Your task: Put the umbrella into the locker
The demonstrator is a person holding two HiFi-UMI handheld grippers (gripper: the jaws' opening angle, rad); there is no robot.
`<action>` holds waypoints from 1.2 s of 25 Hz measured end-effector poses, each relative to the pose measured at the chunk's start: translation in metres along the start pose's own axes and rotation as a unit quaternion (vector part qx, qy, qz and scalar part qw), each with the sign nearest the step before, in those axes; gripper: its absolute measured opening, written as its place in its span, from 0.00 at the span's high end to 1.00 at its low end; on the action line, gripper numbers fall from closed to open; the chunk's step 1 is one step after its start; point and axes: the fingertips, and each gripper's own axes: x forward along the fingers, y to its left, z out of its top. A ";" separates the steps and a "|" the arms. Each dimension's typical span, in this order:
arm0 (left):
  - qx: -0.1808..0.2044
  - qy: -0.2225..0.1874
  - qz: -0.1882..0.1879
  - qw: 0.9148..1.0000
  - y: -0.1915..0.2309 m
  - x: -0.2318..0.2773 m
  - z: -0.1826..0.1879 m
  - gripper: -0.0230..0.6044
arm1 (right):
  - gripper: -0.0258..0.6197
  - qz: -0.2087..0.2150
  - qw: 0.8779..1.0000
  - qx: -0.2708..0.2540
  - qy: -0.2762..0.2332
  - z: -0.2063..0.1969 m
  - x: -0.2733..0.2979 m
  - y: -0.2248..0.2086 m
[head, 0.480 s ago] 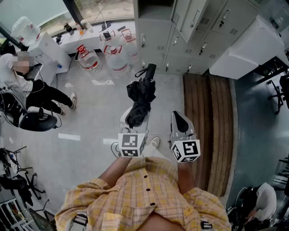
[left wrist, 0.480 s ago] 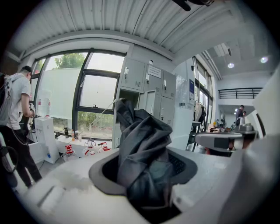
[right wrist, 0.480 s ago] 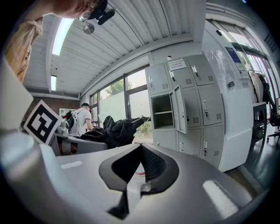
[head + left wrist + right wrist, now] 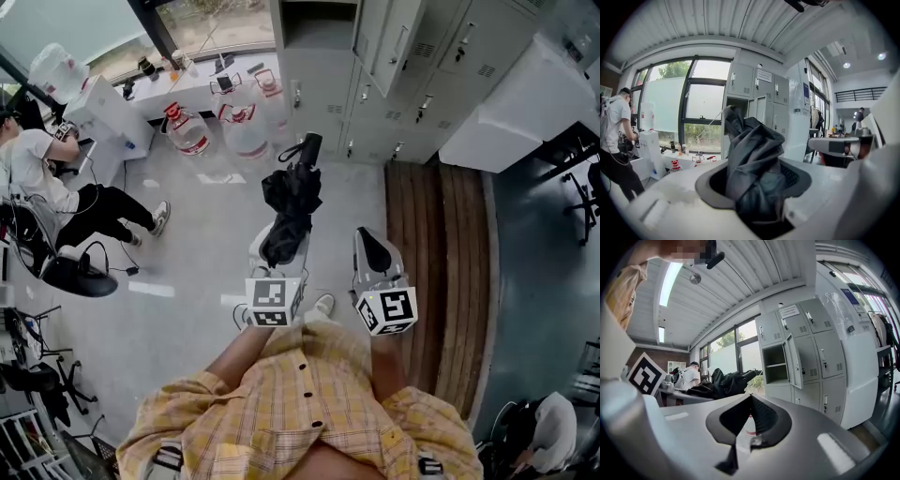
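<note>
Floor (image 4: 197, 244) is pale grey and smooth, w/ a strip of dark wood planks (image 4: 436, 262) along its right in the head view; a bank of grey metal lockers (image 4: 412, 56) lines the far wall, one compartment (image 4: 776, 364) standing open w/ its door swung out; a big white cabinet (image 4: 516, 94) sits just right of them; large windows (image 4: 216, 19) to the left show greenery outside; below them a white counter, clear water jugs (image 4: 246, 131) on the floor and a white dispenser (image 4: 103, 112) w/ a bottle on top; a seated person (image 4: 47, 178) at far left; ribbed ceiling w/ a strip light (image 4: 670, 280). Left gripper (image 4: 281, 246) is clamped on the folded black umbrella (image 4: 292, 192), fabric bunched between its pads; the umbrella sticks out fwd, handle end toward the lockers but well short of them, above the floor. Right gripper (image 4: 373, 248) is beside it, jaws closed together, nothing in them. Writing: black-and-white square markers on both cubes (image 4: 274, 302); a paper notice (image 4: 790, 311) on a top locker door and a blue one (image 4: 848, 294) on the cabinet, both too small to read; red labels on the jugs, print illegible.
</note>
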 end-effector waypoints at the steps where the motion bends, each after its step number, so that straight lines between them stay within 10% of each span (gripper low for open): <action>1: 0.002 -0.005 0.002 1.000 0.000 0.000 0.000 0.58 | 0.96 0.003 1.000 0.000 -0.003 -0.001 0.001 -0.001; 30: -0.016 -0.008 0.017 1.000 0.032 0.149 0.032 0.58 | 0.96 0.044 0.999 -0.002 0.006 0.017 0.132 -0.078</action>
